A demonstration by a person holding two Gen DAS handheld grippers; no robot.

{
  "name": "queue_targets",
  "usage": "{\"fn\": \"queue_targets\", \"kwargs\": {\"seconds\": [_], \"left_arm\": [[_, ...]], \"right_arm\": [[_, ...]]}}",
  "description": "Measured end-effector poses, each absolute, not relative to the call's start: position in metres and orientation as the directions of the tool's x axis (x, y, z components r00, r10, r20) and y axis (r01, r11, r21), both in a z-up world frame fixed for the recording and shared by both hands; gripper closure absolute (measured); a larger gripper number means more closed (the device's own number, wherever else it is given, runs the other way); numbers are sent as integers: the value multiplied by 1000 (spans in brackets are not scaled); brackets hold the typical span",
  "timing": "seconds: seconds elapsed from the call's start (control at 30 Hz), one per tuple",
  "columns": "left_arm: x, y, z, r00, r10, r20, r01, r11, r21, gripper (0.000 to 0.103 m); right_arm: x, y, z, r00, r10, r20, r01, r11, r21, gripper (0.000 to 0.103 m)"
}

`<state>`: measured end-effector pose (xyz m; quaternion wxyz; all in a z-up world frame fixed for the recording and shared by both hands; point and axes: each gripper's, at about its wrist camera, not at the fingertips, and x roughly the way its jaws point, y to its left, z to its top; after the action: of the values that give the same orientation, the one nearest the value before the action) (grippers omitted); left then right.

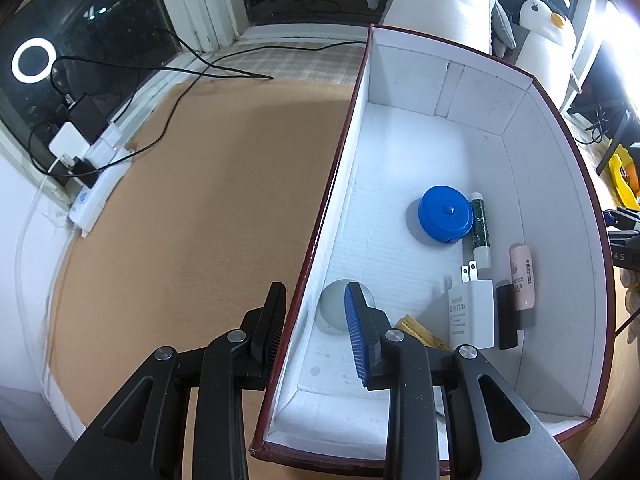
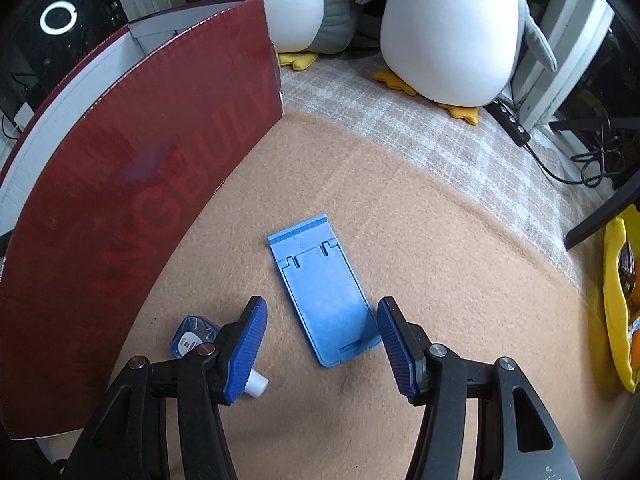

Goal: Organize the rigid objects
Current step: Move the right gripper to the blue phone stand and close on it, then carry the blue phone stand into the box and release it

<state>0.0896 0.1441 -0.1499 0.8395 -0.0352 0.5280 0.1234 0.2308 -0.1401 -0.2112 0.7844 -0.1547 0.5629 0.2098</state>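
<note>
Your left tool (image 1: 316, 320) is spread apart, straddling the left wall of the red box (image 1: 332, 184); one finger is outside, one inside. In the box lie a blue disc (image 1: 444, 218), a white charger (image 1: 472, 312) and tubes. Your right tool (image 2: 320, 340) is spread apart on either side of the near end of the blue phone stand (image 2: 324, 296), which lies flat on the tan table (image 2: 460, 280), long axis running away from you, tilted slightly left, just beside the box.

One box (image 1: 560, 184), one tape measure (image 1: 444, 214), one charger (image 1: 472, 312), three tubes (image 1: 522, 280)
</note>
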Motion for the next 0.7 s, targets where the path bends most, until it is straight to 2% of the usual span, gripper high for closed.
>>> {"fn": "queue_targets", "kwargs": {"seconds": [0.23, 0.27, 0.33, 0.4, 0.7], "left_arm": [[90, 146, -151, 412, 167, -896, -247, 967, 66, 74], [90, 146, -151, 412, 166, -896, -247, 967, 66, 74], [90, 146, -151, 413, 166, -896, -247, 967, 66, 74], [90, 146, -151, 413, 165, -895, -247, 967, 65, 74], [90, 146, -150, 423, 161, -892, -244, 968, 59, 74]], "right_arm": [[236, -136, -216, 255, 167, -952, -518, 855, 11, 51], [236, -136, -215, 254, 168, -952, -521, 854, 12, 53], [240, -140, -216, 252, 173, -952, -519, 855, 18, 65], [241, -142, -215, 248, 176, -953, -515, 857, 24, 68], [232, -149, -207, 285, 191, -939, -467, 884, 38, 69]]}}
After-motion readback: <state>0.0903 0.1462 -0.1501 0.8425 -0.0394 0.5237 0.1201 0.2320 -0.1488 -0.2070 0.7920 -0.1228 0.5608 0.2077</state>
